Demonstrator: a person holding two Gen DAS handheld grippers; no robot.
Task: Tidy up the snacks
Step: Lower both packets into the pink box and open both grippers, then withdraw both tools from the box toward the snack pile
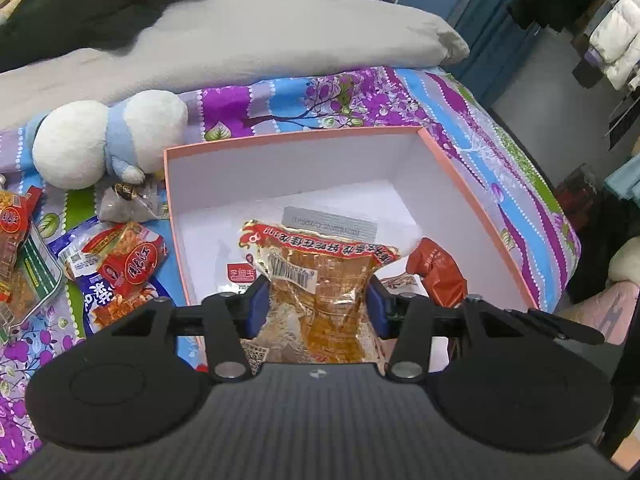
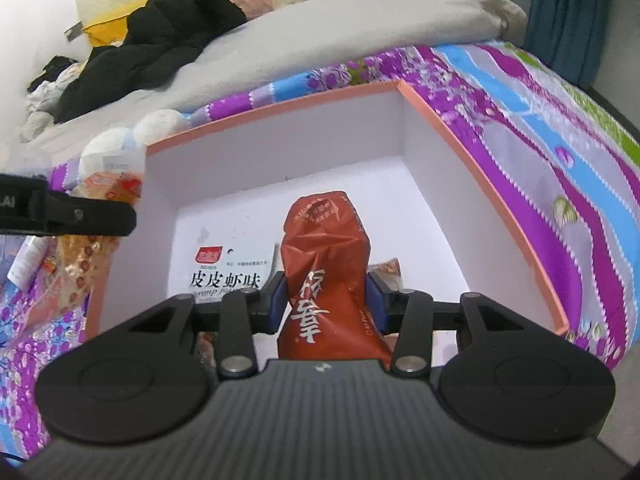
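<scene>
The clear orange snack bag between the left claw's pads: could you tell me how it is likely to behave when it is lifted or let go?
The clear orange snack bag looks floppy: its film wrinkles and pinches in between the left claw pads. The glossy wrapper is probably slippery. It seems light, so it would likely drop flat into the pink box.

Clear glossy plastic snack pouch [image 1: 320, 284], crinkled, at 6 o'clock; red pouch [image 2: 324, 276] shiny foil-like film. Box [image 1: 472, 184] matt card, white inside. Bedsheet [image 1: 500, 120] printed cloth. Plush toy [image 1: 80, 140] fuzzy at 9 o'clock. Gripper [image 1: 318, 308] matt black plastic.
</scene>
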